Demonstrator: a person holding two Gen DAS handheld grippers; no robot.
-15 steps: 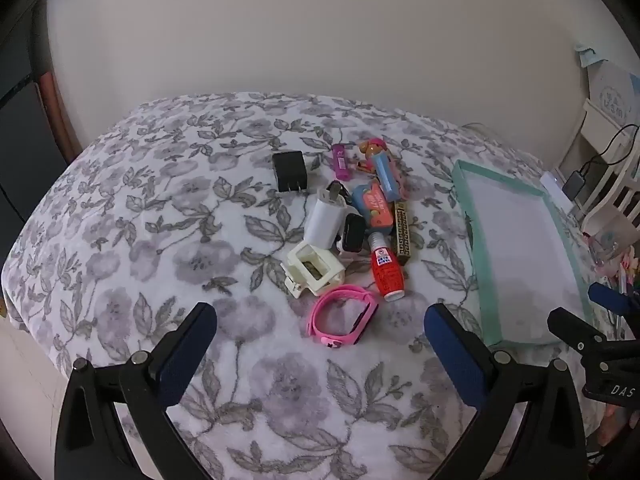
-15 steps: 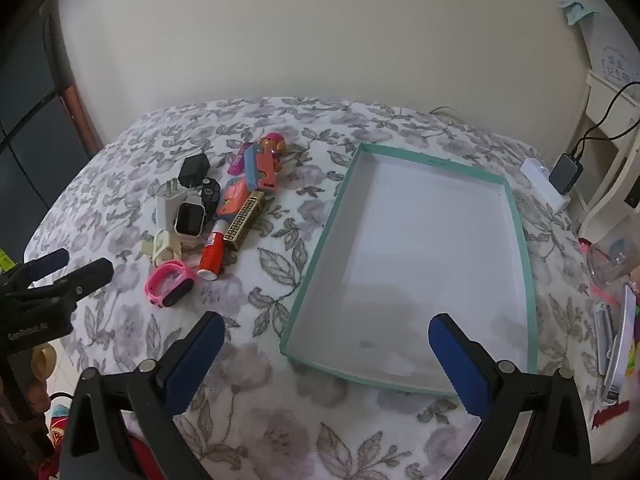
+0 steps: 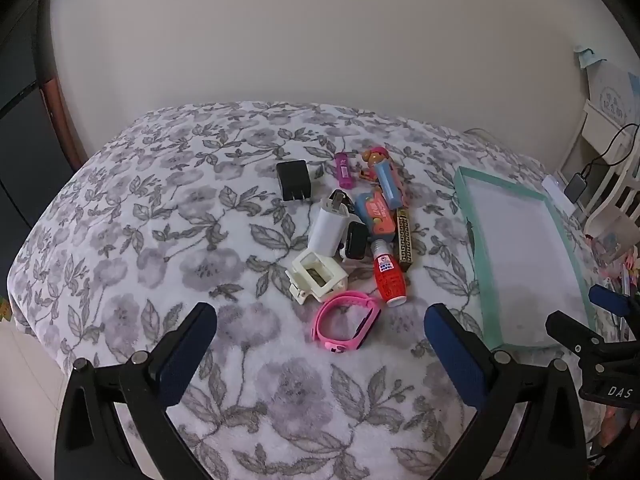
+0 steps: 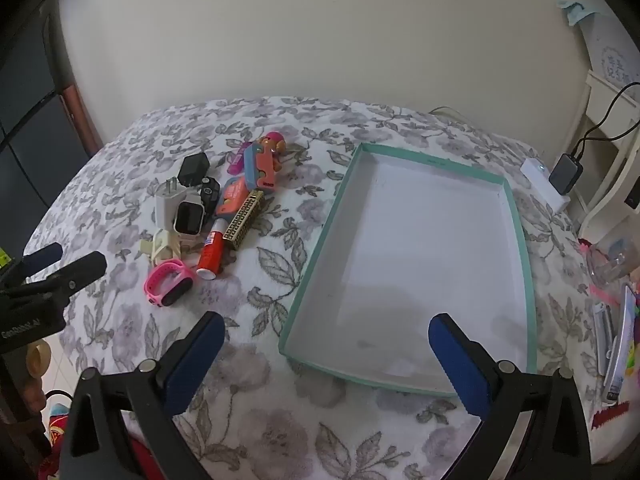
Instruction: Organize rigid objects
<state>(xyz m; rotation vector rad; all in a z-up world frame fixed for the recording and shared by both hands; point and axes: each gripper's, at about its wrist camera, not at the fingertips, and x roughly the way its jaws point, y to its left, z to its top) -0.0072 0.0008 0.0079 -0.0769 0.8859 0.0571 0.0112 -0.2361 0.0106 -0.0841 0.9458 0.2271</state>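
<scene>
Both grippers are hanging above the flowered blanket (image 3: 160, 216) with their jaws spread wide and nothing between the blue pads: the left gripper (image 3: 320, 344) is facing the heap of small things, and the right gripper (image 4: 326, 350) is looking down at the near end of the empty teal-rimmed tray (image 4: 516, 216). Seen from the left wrist, the tray is lying at about 3 o'clock of the heap, well apart from it, so each piece is needing a carry to the side. The pink wristband (image 3: 346, 326) is sitting nearest, at 6 o'clock of the heap and free on the near side, so I am judging it the best first pick. The red bottle (image 3: 389, 276) is lying just beside it at about 1 o'clock, and the cream plastic frame (image 3: 318, 276) is almost touching it at 11 o'clock. For a good grasp, the left gripper should be coming down with one pad on each side of the band's thick dark-faced part, not across the thin loop, which may be slipping or folding. The blanket is soft, so pressing deep may be tilting the neighbours. The white charger (image 3: 329, 229), the black adapter (image 3: 294, 180) and the gold-patterned bar (image 3: 404, 240) are waiting further back, partly leaning on each other.
</scene>
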